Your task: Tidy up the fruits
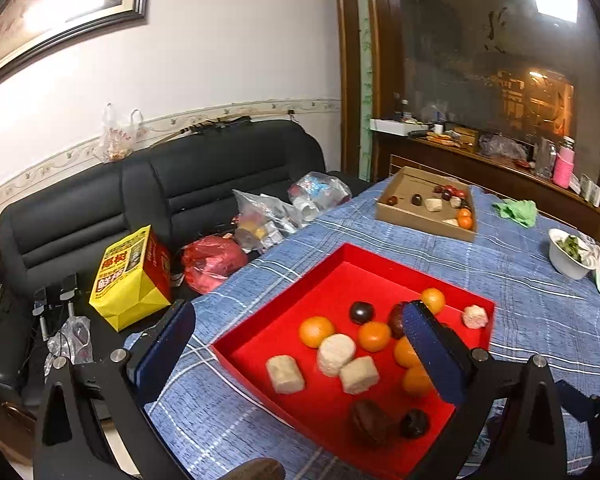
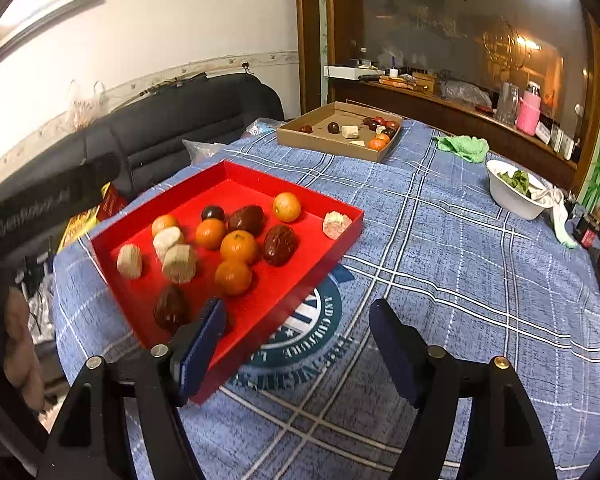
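Nearest, in the lower half of the left wrist view: left gripper (image 1: pixel 299 316) spread wide and empty, hanging over the near end of the red tray (image 1: pixel 284 292). In the lower part of the right wrist view: right gripper (image 2: pixel 298 308) also open, gripping nothing, its left finger in front of the tray's near rim, its right finger over the blue checked tablecloth (image 2: pixel 460 280). Inside the tray, loosely mixed: oranges (image 1: pixel 316 331), pale chunks (image 1: pixel 285 374) and dark fruits (image 1: pixel 361 312). Probably between picks, so worth choosing one piece with free space around it. Best to come down with a finger on each side, close gently on the middle, and avoid nudging round neighbours, which would likely roll. Farther back, upper centre: a cardboard box (image 1: pixel 404 216) with more oranges, dark fruits and pale pieces. Writing: a round emblem (image 2: pixel 312 332) on the cloth beside the tray, lettering upside down and only partly legible; red characters on a yellow bag (image 1: pixel 128 276) at middle left, not readable with confidence; pale lettering on a black bar (image 2: pixel 40 204) at left, too blurred.
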`<state>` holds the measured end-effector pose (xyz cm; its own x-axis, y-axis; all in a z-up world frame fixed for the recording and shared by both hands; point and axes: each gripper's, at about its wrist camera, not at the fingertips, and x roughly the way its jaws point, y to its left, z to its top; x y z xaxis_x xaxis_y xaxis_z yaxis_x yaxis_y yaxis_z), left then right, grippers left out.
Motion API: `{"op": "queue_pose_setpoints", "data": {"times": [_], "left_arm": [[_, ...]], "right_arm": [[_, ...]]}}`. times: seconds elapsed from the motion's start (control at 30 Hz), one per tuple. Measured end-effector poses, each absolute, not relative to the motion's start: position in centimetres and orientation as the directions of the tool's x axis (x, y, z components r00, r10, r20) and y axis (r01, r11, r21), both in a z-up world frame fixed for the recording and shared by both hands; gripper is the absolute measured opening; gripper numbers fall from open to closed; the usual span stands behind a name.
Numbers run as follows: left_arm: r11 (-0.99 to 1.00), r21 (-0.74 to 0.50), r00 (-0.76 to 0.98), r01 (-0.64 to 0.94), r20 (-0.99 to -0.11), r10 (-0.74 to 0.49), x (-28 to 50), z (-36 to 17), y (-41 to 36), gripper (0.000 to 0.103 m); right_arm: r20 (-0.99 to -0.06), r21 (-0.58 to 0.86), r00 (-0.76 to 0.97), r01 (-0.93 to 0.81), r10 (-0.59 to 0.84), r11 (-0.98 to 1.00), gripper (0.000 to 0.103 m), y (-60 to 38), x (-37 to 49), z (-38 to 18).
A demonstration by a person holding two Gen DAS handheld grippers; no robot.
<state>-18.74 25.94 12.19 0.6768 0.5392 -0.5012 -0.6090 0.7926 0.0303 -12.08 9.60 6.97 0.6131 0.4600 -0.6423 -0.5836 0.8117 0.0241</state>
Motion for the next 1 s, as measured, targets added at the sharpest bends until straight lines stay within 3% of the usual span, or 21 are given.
{"op": "queue_pose_setpoints", "data": {"times": [0.4,1.0], "left_arm": [[0.837,0.083,0.683,-0.541,-0.537,0.495,-17.3,11.6,23.4,0.103],[0.854,0.038,0.653,-0.519,-0.628,0.424,-16.3,9.7,25.1,0.103]], "right_arm": [[-0.661,0.023,0.611,-0.565,0.437,0.825,0.085,8.8,-12.4,5.9],[-0.683,0.017,0.594,-0.569,0.425,0.822,0.087,9.6,-12.2,5.3]]}}
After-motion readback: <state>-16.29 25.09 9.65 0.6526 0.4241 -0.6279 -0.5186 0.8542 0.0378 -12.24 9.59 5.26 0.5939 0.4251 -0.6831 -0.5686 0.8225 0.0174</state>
